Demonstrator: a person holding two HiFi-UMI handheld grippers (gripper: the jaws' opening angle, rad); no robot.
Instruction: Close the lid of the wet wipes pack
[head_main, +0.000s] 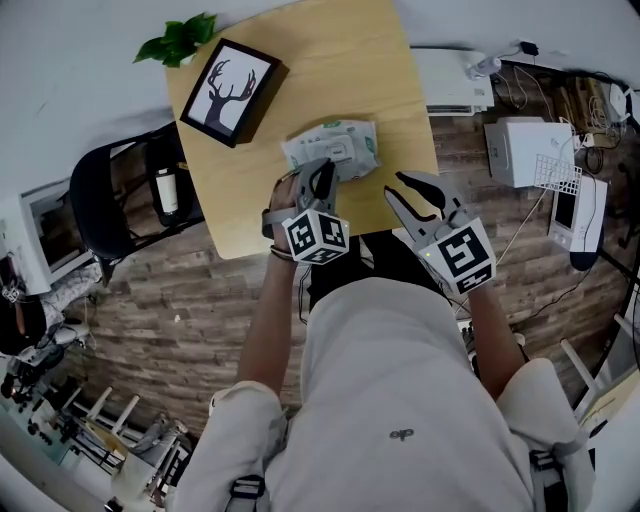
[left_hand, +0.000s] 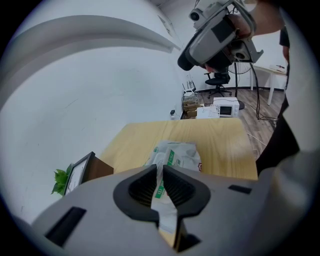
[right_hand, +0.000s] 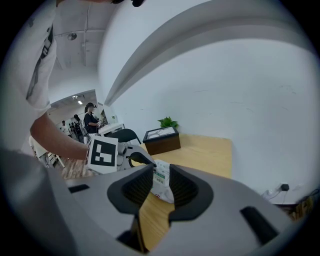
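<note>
1. Pale wood worktop (head_main: 390, 80) carries the wet wipes pack (head_main: 335, 148). The pack lies towards the edge nearest me, well apart from the framed deer picture (head_main: 230, 90) at the far-left corner.
2. The pack's long axis runs roughly left to right across the head view, so one short end faces each of my hands.
3. My left tool (head_main: 318, 175) sits at the pack's near-left end with its jaws narrow. In the left gripper view the white-and-green film runs down through the slit between the pads. I judge that they pinch that edge and anchor the pack.
4. My right tool (head_main: 396, 185) hovers by the worktop's near edge, just beyond the pack's right end and not touching it. Its jaws stand moderately apart with nothing between them. In the right gripper view the pack shows through the gap, further on.
5. The lid (head_main: 340, 152) shows as a lighter rectangle on the pack's top face, about midway along. It is too small for me to tell how far it is raised or which side it hinges on.
6. The next move turns on this: the lid lies ahead and to the left of my free right tool. The left tool is nearer but is busy holding the pack. So I judge the right tool should travel forward and leftward over the pack's right end, then press down.
</note>
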